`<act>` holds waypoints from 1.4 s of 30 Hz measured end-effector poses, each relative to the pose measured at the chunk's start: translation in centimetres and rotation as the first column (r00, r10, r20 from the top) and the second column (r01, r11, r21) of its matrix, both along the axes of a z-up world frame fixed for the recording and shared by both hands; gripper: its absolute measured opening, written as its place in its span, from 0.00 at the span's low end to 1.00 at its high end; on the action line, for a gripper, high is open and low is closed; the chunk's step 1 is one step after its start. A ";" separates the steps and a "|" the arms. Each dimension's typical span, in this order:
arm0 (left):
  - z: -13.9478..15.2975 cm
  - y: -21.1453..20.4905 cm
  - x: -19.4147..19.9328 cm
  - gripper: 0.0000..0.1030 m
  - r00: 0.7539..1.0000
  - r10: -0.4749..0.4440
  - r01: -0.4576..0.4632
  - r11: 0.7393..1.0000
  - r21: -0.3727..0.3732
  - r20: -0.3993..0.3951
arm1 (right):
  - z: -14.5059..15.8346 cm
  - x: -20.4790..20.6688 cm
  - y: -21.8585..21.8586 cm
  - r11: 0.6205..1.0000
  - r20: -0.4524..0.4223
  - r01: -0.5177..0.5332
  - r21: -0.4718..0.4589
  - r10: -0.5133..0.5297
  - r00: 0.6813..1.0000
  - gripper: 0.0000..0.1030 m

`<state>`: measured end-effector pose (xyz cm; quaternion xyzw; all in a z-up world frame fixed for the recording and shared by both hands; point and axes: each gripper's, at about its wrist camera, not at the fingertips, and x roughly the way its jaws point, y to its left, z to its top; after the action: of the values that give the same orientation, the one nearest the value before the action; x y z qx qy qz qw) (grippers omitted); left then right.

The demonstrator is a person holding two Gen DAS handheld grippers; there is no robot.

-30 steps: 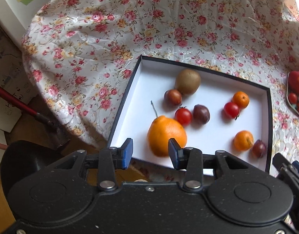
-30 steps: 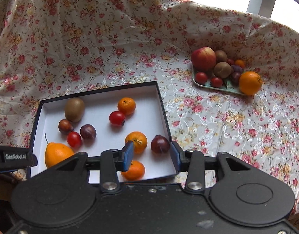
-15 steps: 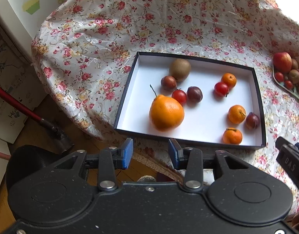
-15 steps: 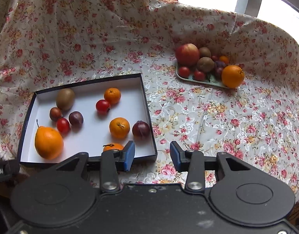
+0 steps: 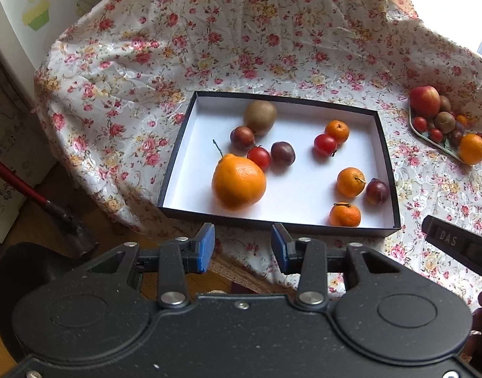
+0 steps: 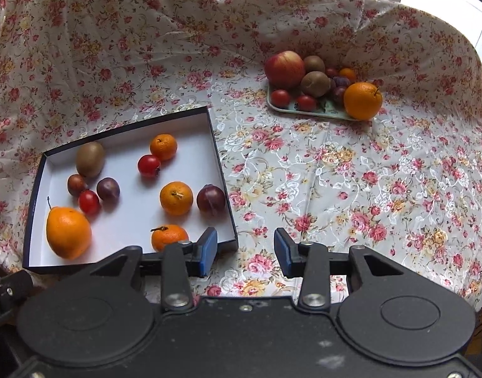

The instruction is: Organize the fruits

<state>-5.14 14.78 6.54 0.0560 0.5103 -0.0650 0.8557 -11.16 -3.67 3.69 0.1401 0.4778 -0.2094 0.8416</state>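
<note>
Two grippers, both empty, jaws spread: left gripper [image 5: 242, 247] hangs short of the box [image 5: 386, 170] near wall; right gripper [image 6: 244, 252] sits over the cloth [image 6: 335, 189], box corner by its left finger. Judged between picks. Next move calls for reaching the tray [image 6: 322, 111] far ahead. Large orange [image 5: 238, 181], ahead of the left fingers, long axis stem-to-base, stem pointing away, up-left.

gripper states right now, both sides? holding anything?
Left gripper: open, empty, short of the box.
Right gripper: open, empty, over the tablecloth beside the box.
</note>
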 end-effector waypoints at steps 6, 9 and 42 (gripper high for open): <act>0.2 -1.5 -0.9 0.48 0.996 -0.069 0.066 0.996 0.064 0.048 | -0.4 0.2 -0.3 1.000 -0.029 0.017 0.024 -0.017 0.999 0.41; 0.2 -1.3 -0.9 0.48 0.997 -0.072 0.071 0.997 0.039 0.042 | -0.5 0.2 -0.7 0.999 -0.033 0.036 0.032 -0.035 0.999 0.41; 0.1 0.5 0.0 0.48 1.000 0.008 -0.009 0.997 -0.081 -0.016 | -0.3 0.6 0.6 1.000 -0.034 -0.016 0.002 0.016 0.999 0.41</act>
<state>-5.15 15.26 6.66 0.0185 0.5142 -0.0822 0.8535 -10.58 -3.03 3.39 0.1334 0.4933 -0.2048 0.8348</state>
